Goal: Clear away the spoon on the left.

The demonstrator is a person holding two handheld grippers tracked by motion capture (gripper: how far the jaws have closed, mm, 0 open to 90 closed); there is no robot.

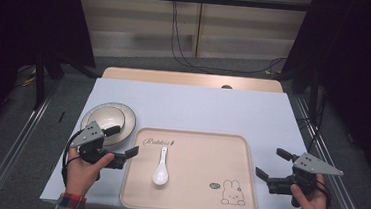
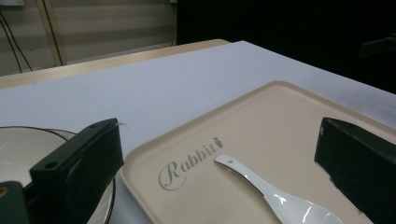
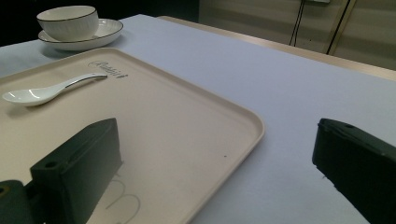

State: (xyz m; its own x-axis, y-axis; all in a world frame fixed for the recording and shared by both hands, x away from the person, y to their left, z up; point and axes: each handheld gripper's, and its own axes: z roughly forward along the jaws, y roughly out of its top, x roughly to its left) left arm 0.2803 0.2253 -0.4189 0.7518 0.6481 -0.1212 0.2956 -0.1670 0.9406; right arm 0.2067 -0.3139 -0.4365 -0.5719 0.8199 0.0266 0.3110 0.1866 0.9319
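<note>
Table [image 1: 188, 105]: tray [image 1: 191, 195], plate [image 1: 128, 117].

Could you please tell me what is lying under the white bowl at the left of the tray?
The white bowl sits on a dark-rimmed plate, which rests on the table. The plate's middle is covered by the bowl.
</note>
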